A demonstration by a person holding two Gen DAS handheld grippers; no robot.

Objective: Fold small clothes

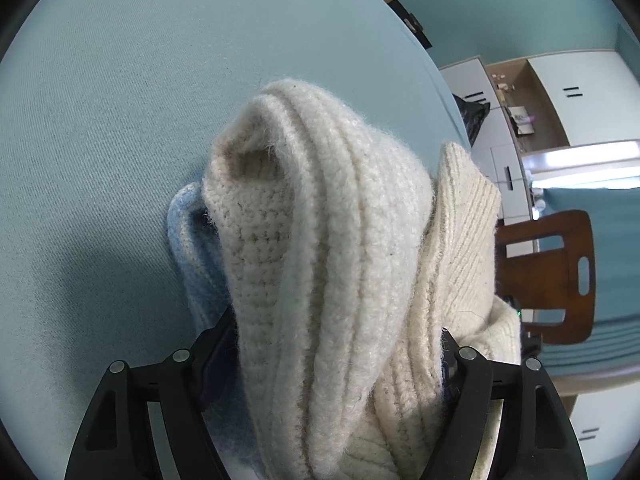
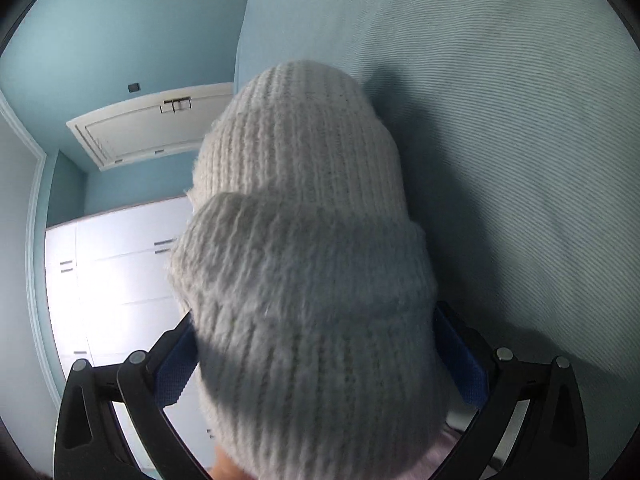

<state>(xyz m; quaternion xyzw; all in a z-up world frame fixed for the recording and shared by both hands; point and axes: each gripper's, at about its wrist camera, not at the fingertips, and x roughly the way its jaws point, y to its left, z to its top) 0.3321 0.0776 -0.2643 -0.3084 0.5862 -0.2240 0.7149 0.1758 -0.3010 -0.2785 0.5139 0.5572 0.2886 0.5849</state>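
A wooden chair (image 1: 560, 276) stands beside the blue tablecloth (image 1: 120, 120); white cabinets (image 1: 576, 92) lie beyond the chair.

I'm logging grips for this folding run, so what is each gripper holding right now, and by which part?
Left gripper: the bunched middle of a cream knitted garment fills its jaws. Right gripper: a cream ribbed knit piece, gripped around its wide folded band.

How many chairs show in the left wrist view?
1. A brown wooden chair stands at the right edge, beyond the cream knit held in the left gripper. Others may be hidden behind the knit.
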